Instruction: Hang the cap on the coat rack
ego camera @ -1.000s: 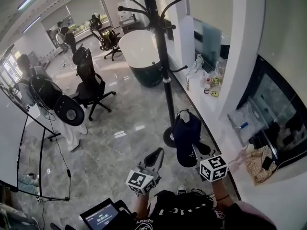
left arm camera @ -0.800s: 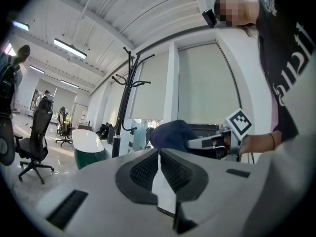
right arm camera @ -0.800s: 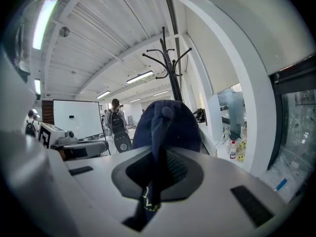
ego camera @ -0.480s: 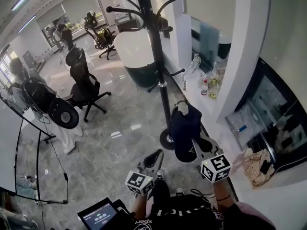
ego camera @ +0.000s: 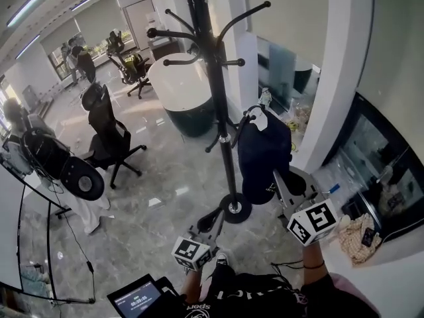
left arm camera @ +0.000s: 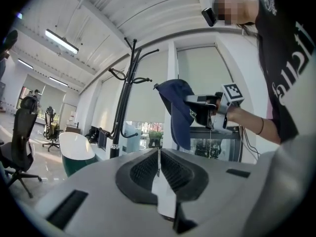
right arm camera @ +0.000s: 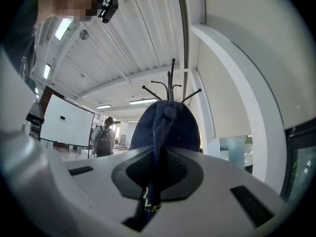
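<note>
The cap is dark navy and soft, and it hangs limp and folded from the right claw, which is clamped on its lower edge. It has a white patch at the top and small pale lettering low down near the claw. In the right gripper view the cloth runs as a narrow fold between the two pads. The crown bulges beyond them, with its button showing and yellowish print down by the jaws.

The cap is held in the air just right of the rack, off the floor. Its top is close beside one of the lower hooks, but I cannot tell whether they touch.

The left claw is low, near the rack's base. Its jaws are pressed together with nothing between them, as its own view shows.
</note>
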`<state>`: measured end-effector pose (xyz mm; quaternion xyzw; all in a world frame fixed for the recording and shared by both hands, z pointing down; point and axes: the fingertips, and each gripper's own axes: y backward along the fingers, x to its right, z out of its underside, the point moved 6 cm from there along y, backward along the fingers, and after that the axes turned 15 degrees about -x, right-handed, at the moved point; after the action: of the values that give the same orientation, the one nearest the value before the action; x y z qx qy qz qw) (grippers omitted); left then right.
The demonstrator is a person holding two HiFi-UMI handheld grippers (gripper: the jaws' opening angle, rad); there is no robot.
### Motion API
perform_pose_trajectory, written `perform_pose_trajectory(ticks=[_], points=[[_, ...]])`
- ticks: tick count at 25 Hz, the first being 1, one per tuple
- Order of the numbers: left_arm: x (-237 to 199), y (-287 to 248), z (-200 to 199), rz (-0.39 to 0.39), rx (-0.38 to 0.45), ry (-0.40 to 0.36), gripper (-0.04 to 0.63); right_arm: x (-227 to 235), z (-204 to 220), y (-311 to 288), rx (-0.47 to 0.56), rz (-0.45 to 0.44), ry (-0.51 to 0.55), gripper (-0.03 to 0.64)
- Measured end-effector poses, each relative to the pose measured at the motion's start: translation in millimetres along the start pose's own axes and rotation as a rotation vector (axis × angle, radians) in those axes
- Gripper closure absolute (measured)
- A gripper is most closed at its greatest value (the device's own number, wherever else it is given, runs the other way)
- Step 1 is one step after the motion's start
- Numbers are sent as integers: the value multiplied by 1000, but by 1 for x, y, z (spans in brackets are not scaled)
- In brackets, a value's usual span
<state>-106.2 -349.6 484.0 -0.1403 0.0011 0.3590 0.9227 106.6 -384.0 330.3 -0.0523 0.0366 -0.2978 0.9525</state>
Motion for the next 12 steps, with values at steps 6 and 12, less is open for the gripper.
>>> perform_pose_trajectory(ticks=[6,12], points=[[-33,-17,-18,46,5,-10,589,11,-47,-27,78,46,66,594],[-62,-27,-23,72,10,-6,589,23,-83,-58,138,76,99,594]])
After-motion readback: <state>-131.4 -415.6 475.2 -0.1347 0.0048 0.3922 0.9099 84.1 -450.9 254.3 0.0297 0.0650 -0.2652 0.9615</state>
